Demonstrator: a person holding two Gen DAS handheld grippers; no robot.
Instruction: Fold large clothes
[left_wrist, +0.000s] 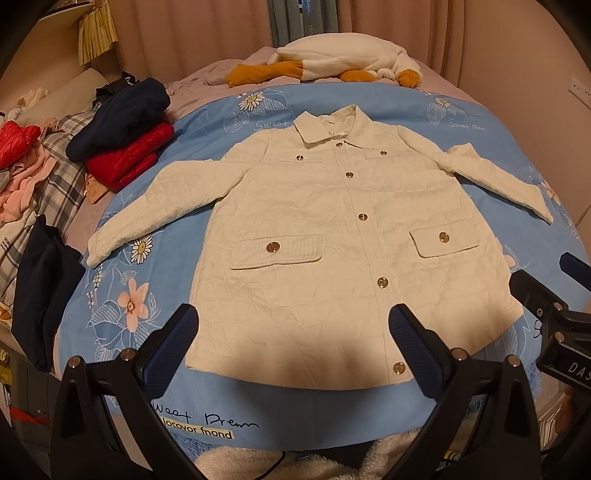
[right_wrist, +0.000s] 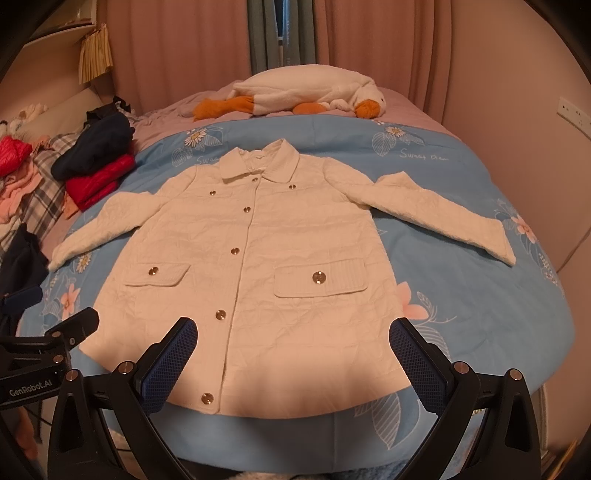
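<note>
A white quilted jacket (left_wrist: 325, 236) with gold buttons lies flat, face up and buttoned, on a blue floral bedspread (left_wrist: 258, 103), both sleeves spread outward. It also shows in the right wrist view (right_wrist: 258, 258). My left gripper (left_wrist: 293, 325) is open and empty, held above the jacket's hem on its left half. My right gripper (right_wrist: 293, 336) is open and empty, above the hem on the right half. The right gripper shows at the right edge of the left wrist view (left_wrist: 554, 295). The left gripper shows at the left edge of the right wrist view (right_wrist: 55, 339).
A pile of folded red and navy clothes (left_wrist: 125, 136) sits at the bed's left. More loose clothes (left_wrist: 22, 173) and a dark garment (left_wrist: 40, 291) lie further left. A white and orange plush duck (left_wrist: 332, 62) lies at the far end. Curtains (left_wrist: 184, 33) hang behind.
</note>
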